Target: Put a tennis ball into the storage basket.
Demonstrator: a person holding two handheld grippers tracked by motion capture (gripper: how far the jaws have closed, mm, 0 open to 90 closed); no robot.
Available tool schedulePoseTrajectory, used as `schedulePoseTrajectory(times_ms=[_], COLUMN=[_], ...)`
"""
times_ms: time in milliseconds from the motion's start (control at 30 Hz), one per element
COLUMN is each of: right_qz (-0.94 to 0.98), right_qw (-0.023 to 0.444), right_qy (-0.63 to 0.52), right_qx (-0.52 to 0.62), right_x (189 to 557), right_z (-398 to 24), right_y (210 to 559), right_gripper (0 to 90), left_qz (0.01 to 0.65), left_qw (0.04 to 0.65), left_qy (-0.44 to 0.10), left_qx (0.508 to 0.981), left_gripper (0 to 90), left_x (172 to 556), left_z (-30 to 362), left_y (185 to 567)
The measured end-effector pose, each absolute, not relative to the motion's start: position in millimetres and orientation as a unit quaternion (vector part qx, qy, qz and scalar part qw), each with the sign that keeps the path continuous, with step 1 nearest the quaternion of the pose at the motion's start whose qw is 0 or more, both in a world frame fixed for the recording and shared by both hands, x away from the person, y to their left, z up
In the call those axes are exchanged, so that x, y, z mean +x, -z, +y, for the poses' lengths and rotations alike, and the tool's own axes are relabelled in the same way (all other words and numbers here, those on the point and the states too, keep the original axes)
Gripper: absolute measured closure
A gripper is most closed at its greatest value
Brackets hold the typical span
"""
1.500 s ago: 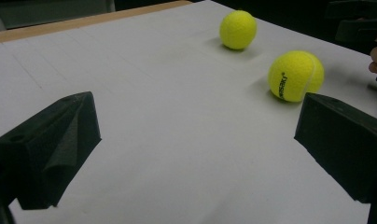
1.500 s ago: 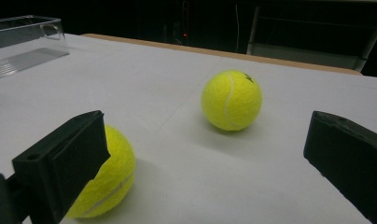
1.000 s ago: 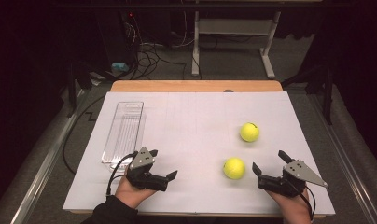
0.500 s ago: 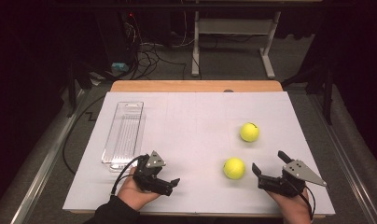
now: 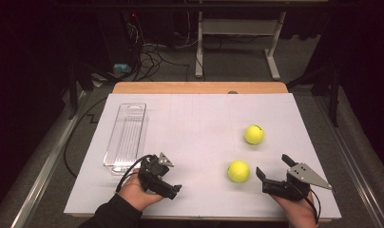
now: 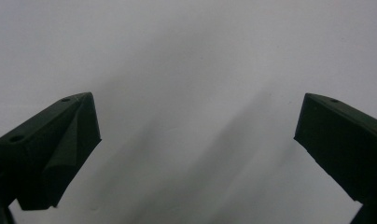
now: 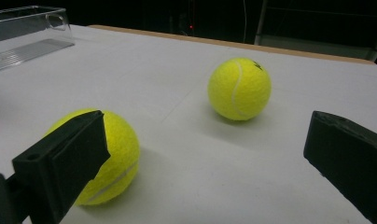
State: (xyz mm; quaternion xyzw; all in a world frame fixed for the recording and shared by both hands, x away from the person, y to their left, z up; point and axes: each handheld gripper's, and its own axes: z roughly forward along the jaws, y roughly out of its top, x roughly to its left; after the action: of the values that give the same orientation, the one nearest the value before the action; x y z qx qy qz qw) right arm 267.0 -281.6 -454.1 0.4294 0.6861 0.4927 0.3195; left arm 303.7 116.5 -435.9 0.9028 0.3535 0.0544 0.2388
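Two yellow tennis balls lie on the white table top: a near ball (image 5: 238,171) and a far ball (image 5: 254,134). My right gripper (image 5: 272,165) rests at the front right, open, its jaws pointing toward the near ball from just to its right. In the right gripper view the near ball (image 7: 114,154) sits partly behind the left jaw, the far ball (image 7: 239,88) lies ahead, and the gripper (image 7: 205,140) holds nothing. My left gripper (image 5: 173,187) is at the front left, tilted down at the table. Its jaws stand wide open over bare white surface (image 6: 196,135).
A clear plastic tray (image 5: 126,137) lies lengthwise near the table's left edge, just behind the left hand; it also appears as a tray (image 7: 23,32) at the far left of the right gripper view. The wooden table edge (image 5: 199,87) runs along the back.
The left gripper has shifted slightly right and tipped its jaws downward toward the table. The right gripper and both balls have stayed put.
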Motion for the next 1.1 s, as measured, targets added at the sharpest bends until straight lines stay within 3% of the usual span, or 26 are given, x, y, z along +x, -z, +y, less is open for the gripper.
schedulePoseTrajectory(times_ms=[433,1100], right_qz=[0.691,0.715], right_qw=[0.316,0.29], right_qy=[-0.494,-0.484], right_qx=[0.423,0.411], right_x=[265,264], right_z=[-278,-262], right_y=[454,455], right_gripper=[0.0,0.0], left_qz=[0.353,0.349], left_qw=[0.158,0.132], left_qy=[-0.016,-0.005], left_qx=[0.922,0.928], left_gripper=[0.8,0.6], left_x=[326,329], left_z=[101,92], left_y=[421,425])
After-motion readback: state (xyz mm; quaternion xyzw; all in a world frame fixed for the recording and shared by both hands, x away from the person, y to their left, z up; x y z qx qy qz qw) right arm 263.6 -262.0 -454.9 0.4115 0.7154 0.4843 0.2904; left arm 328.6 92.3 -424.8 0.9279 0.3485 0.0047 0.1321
